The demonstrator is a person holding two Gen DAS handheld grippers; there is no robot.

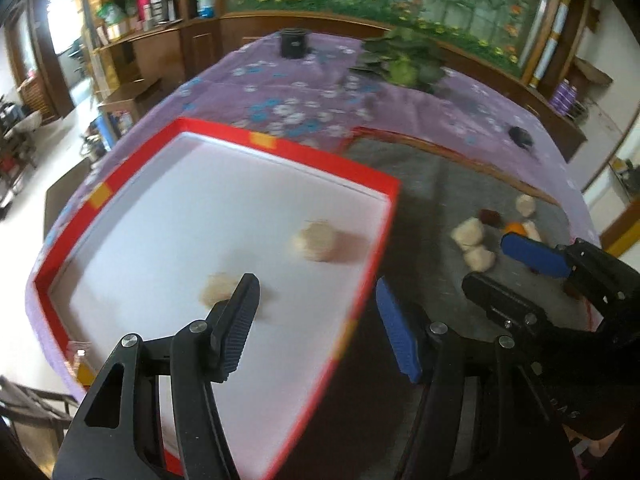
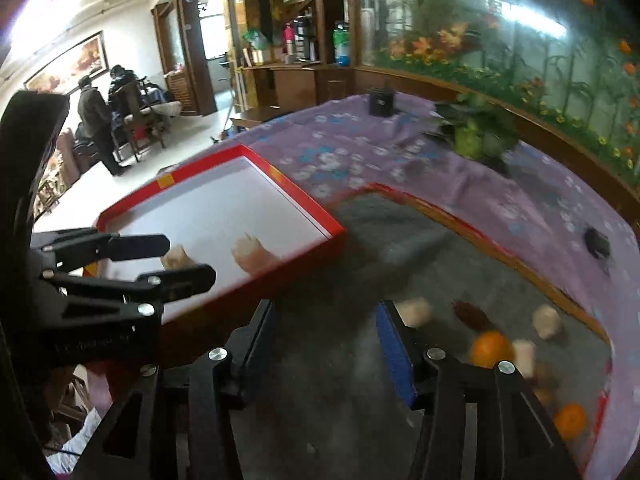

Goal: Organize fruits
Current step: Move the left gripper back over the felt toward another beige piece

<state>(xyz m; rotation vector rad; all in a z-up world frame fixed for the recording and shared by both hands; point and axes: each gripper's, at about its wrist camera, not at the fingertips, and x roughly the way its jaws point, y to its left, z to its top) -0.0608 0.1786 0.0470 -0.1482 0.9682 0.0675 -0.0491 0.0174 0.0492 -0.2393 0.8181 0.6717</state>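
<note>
Two pale fruits sit in the red box (image 1: 96, 196) in the left wrist view, on its white floor. We see the left gripper (image 1: 316, 320) with fingers spread, nothing between them. The nearer pale fruit (image 1: 216, 290) is just beyond and beside the black left finger (image 1: 236, 320), partly hidden by it; the second pale fruit (image 1: 314, 240) lies further ahead, near the box's right wall. The blue-padded right finger hangs past that wall, over the grey tray (image 1: 440, 184). The right gripper (image 1: 496, 268) comes in from the right edge over the tray, fingers apart and empty. The loose fruit cluster (image 1: 474, 240) lies just beyond its tips, so the right hand is the nearer one by far.

In the right wrist view we see the right gripper (image 2: 324, 340) over the tray (image 2: 360, 240), fingers spread with bare grey floor between them. Remaining fruit all lies ahead and to the right of the blue finger (image 2: 394, 352): a pale piece (image 2: 416, 311) almost at its tip, a dark red one (image 2: 474, 314), an orange (image 2: 490, 348), another pale piece (image 2: 546, 322) and a second orange (image 2: 570, 420) low at the right. The pieces are blurred and we cannot tell a long axis. The left gripper (image 2: 178, 260) hovers open over the box (image 2: 304, 248) at left, empty.

We judge the next pick needs a shift right and forward.
</note>
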